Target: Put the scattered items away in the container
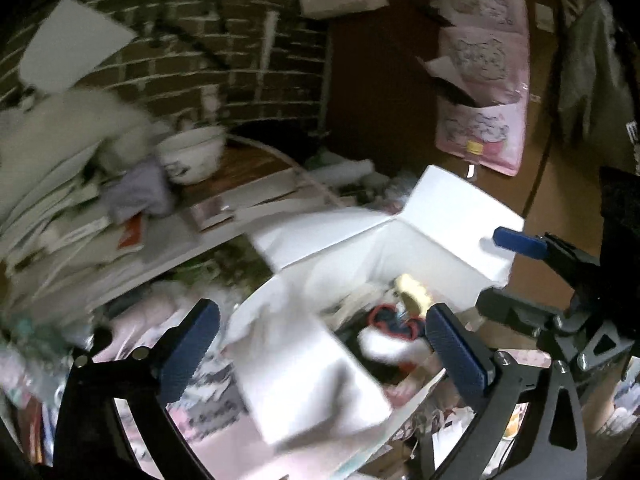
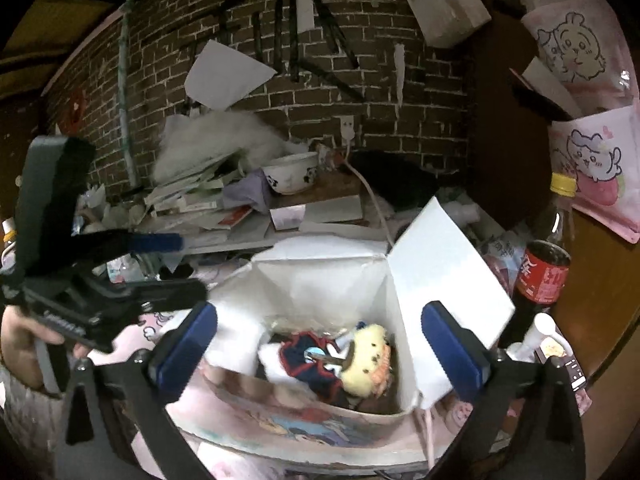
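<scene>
A white cardboard box (image 2: 440, 264) with raised flaps stands open in front of both grippers; it also shows in the left wrist view (image 1: 452, 216). Inside lie a yellow plush toy (image 2: 366, 356) and a navy and red cloth item (image 2: 308, 364); both show in the left wrist view, the plush (image 1: 412, 294) and the cloth (image 1: 394, 320). My right gripper (image 2: 320, 344) is open and empty just above the box opening. My left gripper (image 1: 320, 344) is open and empty over the box's near flap (image 1: 304, 380). Each gripper shows in the other's view: left (image 2: 156, 264), right (image 1: 516, 240).
A cluttered shelf behind holds a white bowl (image 2: 290, 174), a stack of papers (image 2: 192, 192) and a purple cloth (image 2: 248, 194). A cola bottle (image 2: 540, 280) and a yellow-capped bottle (image 2: 560, 200) stand right of the box. Brick wall behind; pink hanging pockets (image 2: 596, 168) right.
</scene>
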Demonstrator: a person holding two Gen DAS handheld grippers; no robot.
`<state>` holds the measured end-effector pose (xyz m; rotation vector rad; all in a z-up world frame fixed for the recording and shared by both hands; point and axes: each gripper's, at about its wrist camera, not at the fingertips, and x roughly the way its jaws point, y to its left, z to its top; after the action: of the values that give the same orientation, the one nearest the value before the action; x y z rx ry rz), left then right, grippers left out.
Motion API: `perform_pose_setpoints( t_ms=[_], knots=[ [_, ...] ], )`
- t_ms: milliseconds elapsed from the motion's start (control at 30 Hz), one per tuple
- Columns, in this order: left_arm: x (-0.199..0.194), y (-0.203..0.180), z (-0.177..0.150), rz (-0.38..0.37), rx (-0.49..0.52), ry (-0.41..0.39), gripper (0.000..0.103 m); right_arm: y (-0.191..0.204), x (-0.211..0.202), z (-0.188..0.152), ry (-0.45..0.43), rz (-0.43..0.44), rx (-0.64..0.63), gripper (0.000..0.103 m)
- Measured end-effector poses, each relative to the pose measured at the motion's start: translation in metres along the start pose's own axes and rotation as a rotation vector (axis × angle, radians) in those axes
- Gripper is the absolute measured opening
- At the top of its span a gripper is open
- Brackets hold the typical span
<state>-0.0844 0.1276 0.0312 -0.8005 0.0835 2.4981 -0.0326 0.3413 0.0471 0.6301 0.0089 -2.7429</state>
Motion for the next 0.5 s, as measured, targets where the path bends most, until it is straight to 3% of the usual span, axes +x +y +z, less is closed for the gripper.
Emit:
perform_pose_setpoints(
  t_ms=[267, 500],
  knots=[
    [-0.03, 0.032, -0.024, 0.192, -0.062, -0.018, 0.103, 0.036, 0.018, 0.004, 0.043, -0.035, -0.042, 0.103],
    [-0.052, 0.052, -0.044, 0.312, -0.124, -0.019, 0.103, 0.062, 0.039, 0.006, 0.117, -0.069, -0.018, 0.103]
  ],
)
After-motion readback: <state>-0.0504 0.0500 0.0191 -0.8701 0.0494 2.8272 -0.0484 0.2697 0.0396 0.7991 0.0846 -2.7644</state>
